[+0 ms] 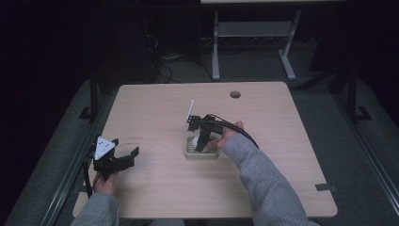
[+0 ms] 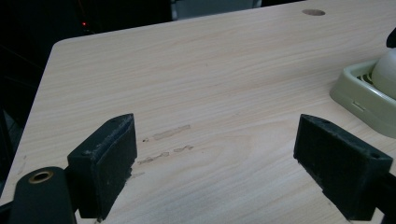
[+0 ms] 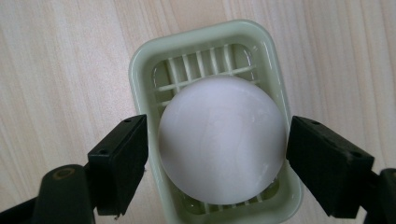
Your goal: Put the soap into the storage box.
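In the middle of the wooden table [image 1: 155,188] sits a pale green tray [image 1: 201,154], the kind with a slatted bottom, and that's the thing everything else lines up around. A white ball [image 3: 222,140] rests in the tray, big enough that it covers most of the slats and bulges above the rim.

The right gripper [image 1: 201,143] points straight down over the tray, held by a hand coming out of a grey sleeve [image 1: 263,181]. In the right gripper view its two black jaws stand on either side of the ball, one left of it and one right of it, both out past the tray's long walls. They sit very close to the ball, but I can't tell whether the pads actually touch it, so it looks more like bracketing than a firm squeeze. Honestly can't call it clamped or loose from this.

The left gripper [image 1: 115,157] is well off to the left of the tray, near the table's front-left edge, low over bare wood. Its jaws are spread wide with nothing between them. From the left gripper view you can see the tray [image 2: 369,100] and a bit of the ball [image 2: 386,74] off at the right edge, well apart from it.

A round hole [image 1: 235,94] in the tabletop lies beyond the tray, toward the far edge.
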A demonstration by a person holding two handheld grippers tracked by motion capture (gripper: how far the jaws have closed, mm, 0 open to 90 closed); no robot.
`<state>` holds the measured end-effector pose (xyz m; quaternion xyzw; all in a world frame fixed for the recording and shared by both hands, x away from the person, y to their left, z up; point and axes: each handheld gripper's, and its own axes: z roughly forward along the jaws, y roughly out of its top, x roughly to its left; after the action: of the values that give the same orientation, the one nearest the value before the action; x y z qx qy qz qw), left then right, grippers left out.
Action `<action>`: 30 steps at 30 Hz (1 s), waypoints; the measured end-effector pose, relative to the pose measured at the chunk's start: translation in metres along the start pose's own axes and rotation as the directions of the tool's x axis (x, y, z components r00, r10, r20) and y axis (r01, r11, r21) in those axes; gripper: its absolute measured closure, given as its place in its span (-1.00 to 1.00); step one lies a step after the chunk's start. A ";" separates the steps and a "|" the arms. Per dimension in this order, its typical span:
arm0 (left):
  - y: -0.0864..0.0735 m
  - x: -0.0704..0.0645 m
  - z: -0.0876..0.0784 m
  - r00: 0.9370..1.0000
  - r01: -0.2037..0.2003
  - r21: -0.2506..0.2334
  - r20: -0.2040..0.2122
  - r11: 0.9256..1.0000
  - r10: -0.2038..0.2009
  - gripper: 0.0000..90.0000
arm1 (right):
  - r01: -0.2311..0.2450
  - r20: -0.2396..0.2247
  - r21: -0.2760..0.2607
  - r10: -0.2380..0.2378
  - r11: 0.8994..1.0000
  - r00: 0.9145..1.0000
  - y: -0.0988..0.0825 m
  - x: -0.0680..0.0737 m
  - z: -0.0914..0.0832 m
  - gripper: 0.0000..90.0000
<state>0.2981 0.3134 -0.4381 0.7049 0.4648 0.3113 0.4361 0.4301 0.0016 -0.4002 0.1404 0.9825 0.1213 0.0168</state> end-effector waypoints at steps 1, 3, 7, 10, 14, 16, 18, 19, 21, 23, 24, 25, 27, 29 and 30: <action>0.000 0.000 0.000 1.000 0.002 -0.003 0.001 1.000 -0.002 -0.71 | 0.000 0.000 0.000 0.000 1.000 1.000 0.000 0.000 0.000 -0.55; 0.000 -0.001 0.001 1.000 0.005 -0.004 0.000 1.000 -0.005 -0.71 | 0.000 0.002 -0.005 0.000 1.000 1.000 -0.001 0.000 -0.002 -0.55; 0.000 -0.001 0.001 1.000 0.005 -0.001 0.002 1.000 -0.005 -0.71 | -0.010 0.004 -0.016 0.010 1.000 1.000 -0.003 -0.001 -0.006 -0.53; 0.000 0.000 0.001 1.000 0.003 0.001 -0.001 1.000 -0.003 -0.71 | -0.017 0.006 -0.025 0.017 1.000 1.000 -0.005 -0.001 -0.010 -0.53; 0.001 -0.001 0.001 1.000 0.007 -0.005 0.000 1.000 -0.007 -0.71 | -0.026 0.006 -0.036 0.026 0.999 1.000 -0.007 -0.002 -0.013 -0.53; 0.001 -0.001 0.002 1.000 0.002 0.000 0.003 1.000 -0.002 -0.71 | -0.025 0.009 -0.037 0.025 0.999 1.000 -0.008 -0.001 -0.014 -0.53; 0.001 -0.002 0.003 1.000 -0.001 0.000 0.006 1.000 0.001 -0.71 | -0.027 0.010 -0.038 0.028 0.999 1.000 -0.009 -0.001 -0.015 -0.52; 0.002 -0.002 0.003 1.000 -0.008 0.001 0.007 1.000 0.008 -0.71 | -0.028 0.009 -0.040 0.029 0.999 1.000 -0.009 -0.001 -0.016 -0.52; 0.002 -0.003 0.003 1.000 -0.008 0.001 0.006 1.000 0.008 -0.71 | -0.031 0.009 -0.045 0.031 0.998 0.999 -0.010 -0.001 -0.018 -0.52; 0.001 -0.003 0.003 1.000 -0.003 0.003 0.006 1.000 0.003 -0.71 | -0.035 0.009 -0.051 0.036 0.998 0.999 -0.011 -0.001 -0.019 -0.52; 0.001 -0.002 0.003 1.000 -0.004 0.003 0.004 1.000 0.004 -0.71 | -0.036 0.009 -0.055 0.037 0.998 0.999 -0.012 -0.002 -0.020 -0.52; 0.001 -0.002 0.003 1.000 -0.002 0.001 0.004 1.000 0.002 -0.71 | -0.038 0.009 -0.058 0.038 0.998 0.999 -0.013 -0.002 -0.021 -0.52; 0.001 -0.003 0.003 1.000 -0.002 0.001 0.004 1.000 0.002 -0.71 | -0.039 0.009 -0.064 0.039 0.997 0.999 -0.014 -0.002 -0.023 -0.52; 0.001 -0.003 0.003 1.000 -0.006 0.000 0.004 1.000 0.006 -0.71 | -0.046 0.007 -0.072 0.047 0.996 0.999 -0.016 -0.003 -0.026 -0.51; 0.001 -0.003 0.003 1.000 -0.008 0.001 0.004 1.000 0.008 -0.71 | -0.046 0.009 -0.074 0.047 0.996 0.999 -0.017 -0.003 -0.027 -0.51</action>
<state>0.2999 0.3097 -0.4381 0.7076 0.4611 0.3113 0.4356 0.4266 -0.0214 -0.3781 0.1633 0.9736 0.1573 0.0243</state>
